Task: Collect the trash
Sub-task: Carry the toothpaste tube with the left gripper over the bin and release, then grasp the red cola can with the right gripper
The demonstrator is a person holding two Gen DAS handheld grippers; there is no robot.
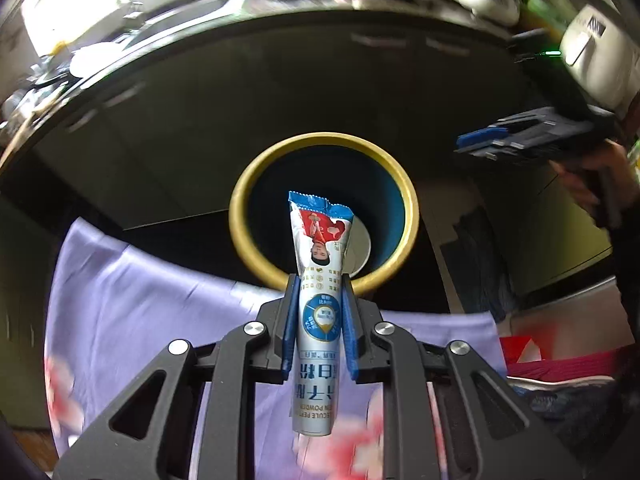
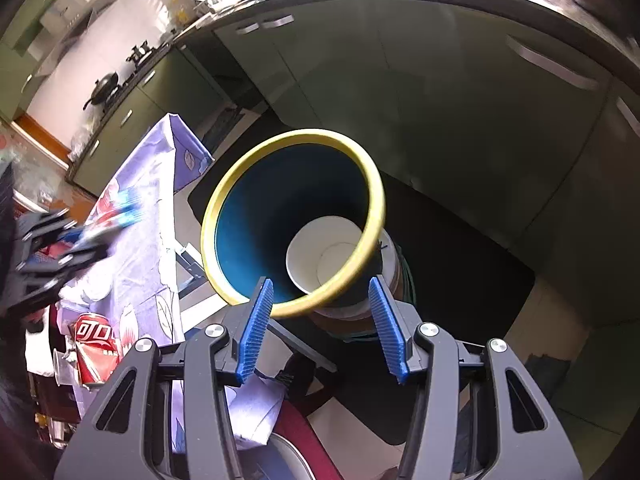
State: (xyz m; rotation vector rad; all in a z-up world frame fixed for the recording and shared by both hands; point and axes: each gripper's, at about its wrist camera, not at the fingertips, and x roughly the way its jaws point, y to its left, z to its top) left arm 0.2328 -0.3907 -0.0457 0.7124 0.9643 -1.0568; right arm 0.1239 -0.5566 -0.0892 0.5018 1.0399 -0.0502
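The left gripper [image 1: 319,300] is pinching a white-and-blue powder sachet [image 1: 320,276] between its blue pads, holding it right over the mouth of the yellow-rimmed bin [image 1: 256,184]. The right gripper [image 2: 322,292] is hanging above that same bin with its jaws spread and nothing in them. A white paper cup [image 2: 320,256] is sitting down inside. Off beside it, a crushed red can [image 2: 94,348] is lying on the floral tablecloth [image 2: 136,216].
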